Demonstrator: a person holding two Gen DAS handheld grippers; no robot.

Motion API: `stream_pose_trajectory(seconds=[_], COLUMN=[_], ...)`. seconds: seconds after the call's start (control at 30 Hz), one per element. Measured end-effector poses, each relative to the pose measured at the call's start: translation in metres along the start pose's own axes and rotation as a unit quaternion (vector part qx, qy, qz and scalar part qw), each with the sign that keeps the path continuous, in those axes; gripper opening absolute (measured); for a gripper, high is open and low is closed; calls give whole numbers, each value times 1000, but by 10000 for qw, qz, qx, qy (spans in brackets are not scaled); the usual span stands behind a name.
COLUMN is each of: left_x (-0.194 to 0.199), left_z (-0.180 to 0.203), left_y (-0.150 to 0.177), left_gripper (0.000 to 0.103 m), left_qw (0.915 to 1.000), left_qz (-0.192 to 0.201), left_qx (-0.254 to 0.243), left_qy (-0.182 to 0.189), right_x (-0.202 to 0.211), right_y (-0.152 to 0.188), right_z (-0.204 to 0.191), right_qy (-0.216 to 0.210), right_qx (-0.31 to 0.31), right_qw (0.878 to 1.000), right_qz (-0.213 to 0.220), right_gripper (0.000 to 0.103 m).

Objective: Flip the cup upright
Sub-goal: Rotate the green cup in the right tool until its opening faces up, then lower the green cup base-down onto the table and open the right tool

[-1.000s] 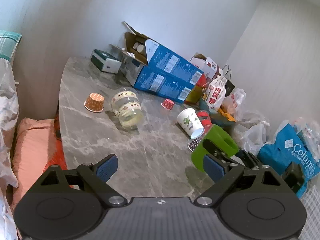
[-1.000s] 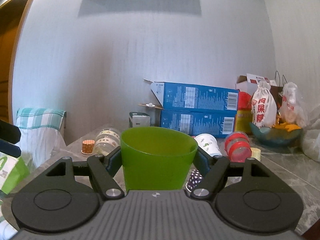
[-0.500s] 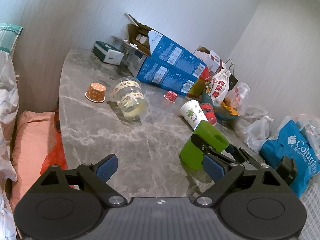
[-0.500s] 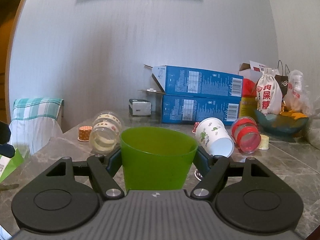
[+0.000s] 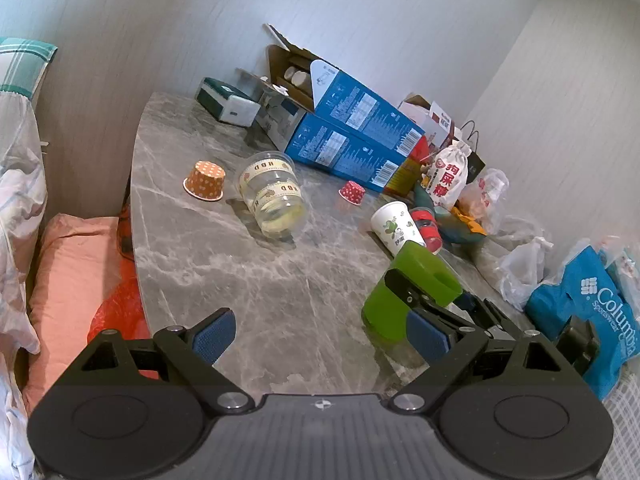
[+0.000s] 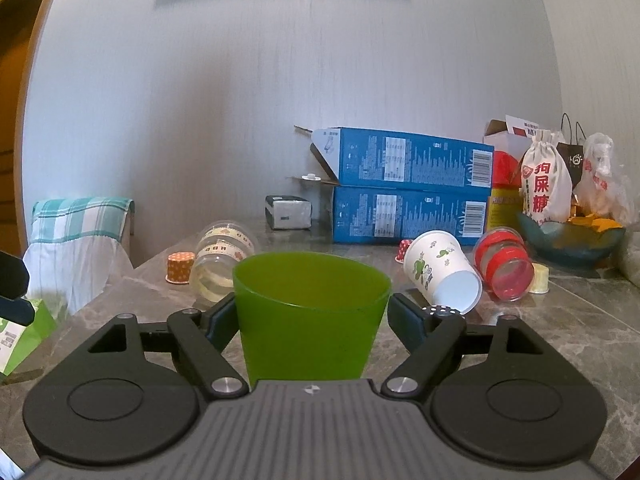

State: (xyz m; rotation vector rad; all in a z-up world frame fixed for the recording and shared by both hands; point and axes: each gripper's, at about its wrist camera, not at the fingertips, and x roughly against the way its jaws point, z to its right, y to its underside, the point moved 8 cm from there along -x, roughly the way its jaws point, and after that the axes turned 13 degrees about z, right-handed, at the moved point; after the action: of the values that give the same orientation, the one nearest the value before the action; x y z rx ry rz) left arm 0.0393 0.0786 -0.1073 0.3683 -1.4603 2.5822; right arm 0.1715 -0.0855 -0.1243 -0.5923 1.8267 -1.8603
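Note:
A green plastic cup [image 6: 310, 320] stands upright, mouth up, between the fingers of my right gripper [image 6: 310, 318]. The jaws stand slightly wider than the cup, with small gaps at both sides. In the left wrist view the green cup [image 5: 404, 294] rests on the grey marble table [image 5: 248, 280] at the right, with the right gripper's fingers [image 5: 412, 292] around it. My left gripper [image 5: 320, 334] is open and empty above the table's near edge.
A clear plastic tub [image 5: 274, 194], a white paper cup [image 5: 396, 226] and a red-banded jar [image 6: 504, 264] lie on their sides. Two small dotted cups, orange [image 5: 204, 180] and red [image 5: 352, 191], sit upside down. Blue boxes [image 5: 352, 136] and bags [image 5: 448, 174] line the back.
The green cup has come down from above the table onto its surface. The right gripper's jaws have opened slightly off the cup. The left gripper stayed open.

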Motion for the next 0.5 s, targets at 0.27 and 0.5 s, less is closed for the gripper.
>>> stream_pose_trajectory(seconds=[0.27, 0.5], left_x=[3, 3], left_z=[2, 2], left_y=[-1, -1], left_gripper=[94, 94], left_qw=[10000, 10000], left_qz=[20, 27], left_qx=[-47, -55], left_qy=[9, 14], right_x=[-2, -7], right_y=[2, 9], right_z=[-3, -5], right_qy=[-49, -159], right_qx=[-205, -516], right_qw=[9995, 9964], right_qz=[-244, -659], right_gripper=[102, 102])
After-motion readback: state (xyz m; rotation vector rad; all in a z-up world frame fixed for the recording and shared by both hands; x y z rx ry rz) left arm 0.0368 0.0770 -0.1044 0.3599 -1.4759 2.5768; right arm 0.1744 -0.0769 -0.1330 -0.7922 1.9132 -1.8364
